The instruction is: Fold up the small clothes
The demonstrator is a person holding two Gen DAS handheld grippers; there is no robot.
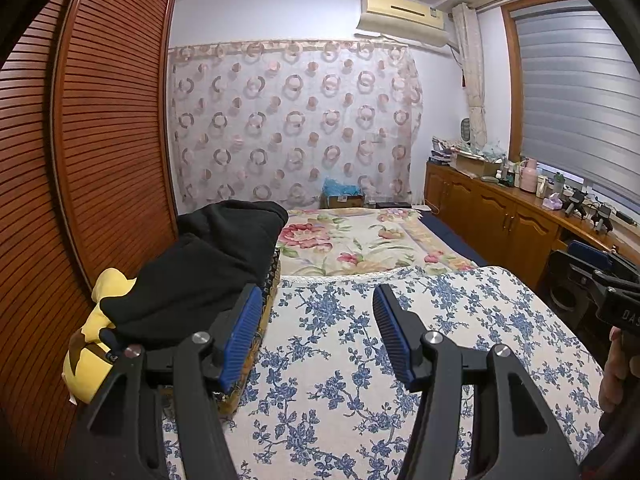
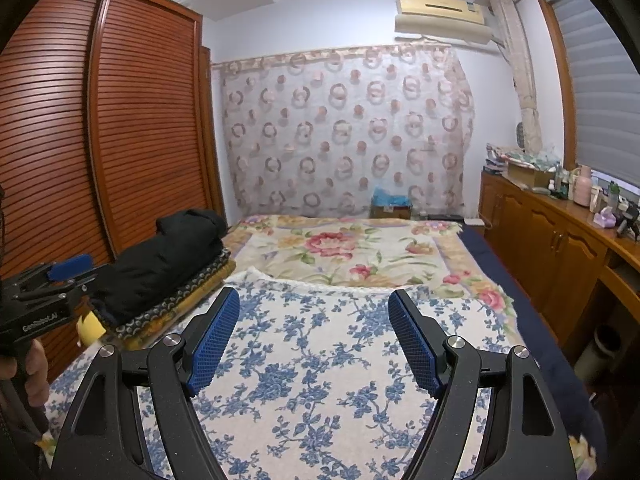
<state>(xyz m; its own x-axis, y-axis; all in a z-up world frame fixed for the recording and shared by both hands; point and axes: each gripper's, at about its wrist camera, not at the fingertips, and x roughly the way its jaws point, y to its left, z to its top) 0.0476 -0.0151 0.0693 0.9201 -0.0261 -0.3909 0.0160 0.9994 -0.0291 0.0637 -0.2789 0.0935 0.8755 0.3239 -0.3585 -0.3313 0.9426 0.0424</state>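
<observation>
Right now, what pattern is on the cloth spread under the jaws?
Blue flowers on white cloth, clearest in the right wrist view.

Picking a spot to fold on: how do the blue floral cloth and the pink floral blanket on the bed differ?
The blue floral cloth lies nearer, under both open hand-held grippers; the pink floral blanket lies farther, toward the curtain. The cloth has small blue sprigs on white; the blanket has big pink blooms on cream. Both are spread flat.
</observation>
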